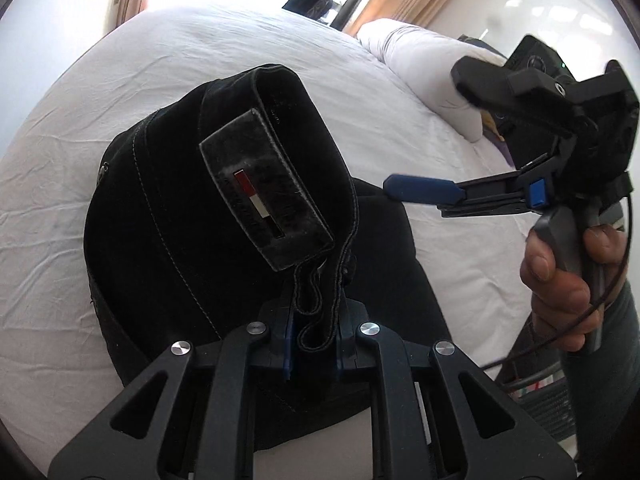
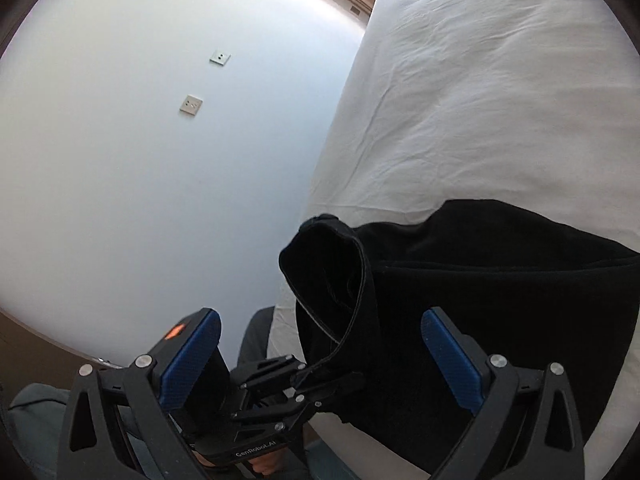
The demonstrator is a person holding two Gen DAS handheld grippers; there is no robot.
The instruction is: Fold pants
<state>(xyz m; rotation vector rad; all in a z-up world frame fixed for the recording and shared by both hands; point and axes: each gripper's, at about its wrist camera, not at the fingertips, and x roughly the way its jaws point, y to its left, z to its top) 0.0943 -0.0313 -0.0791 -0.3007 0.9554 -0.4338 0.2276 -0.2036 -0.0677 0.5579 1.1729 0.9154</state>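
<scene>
Black pants [image 1: 172, 216] lie bunched on the white bed, waistband up, with a leather brand patch [image 1: 264, 196] showing. My left gripper [image 1: 314, 328] is shut on the waistband edge and holds it lifted. My right gripper [image 1: 420, 194] hovers to the right of the pants above the bed; in its own view it [image 2: 320, 360] is open and empty, with the pants [image 2: 480, 300] between and beyond its fingers. The left gripper also shows there [image 2: 304, 380], clamped on the cloth.
The white bed sheet [image 1: 120, 92] spreads around the pants. A pillow [image 1: 420, 56] lies at the far right. A white wall with two sockets [image 2: 191, 105] stands left of the bed. Curtains and a window are at the back.
</scene>
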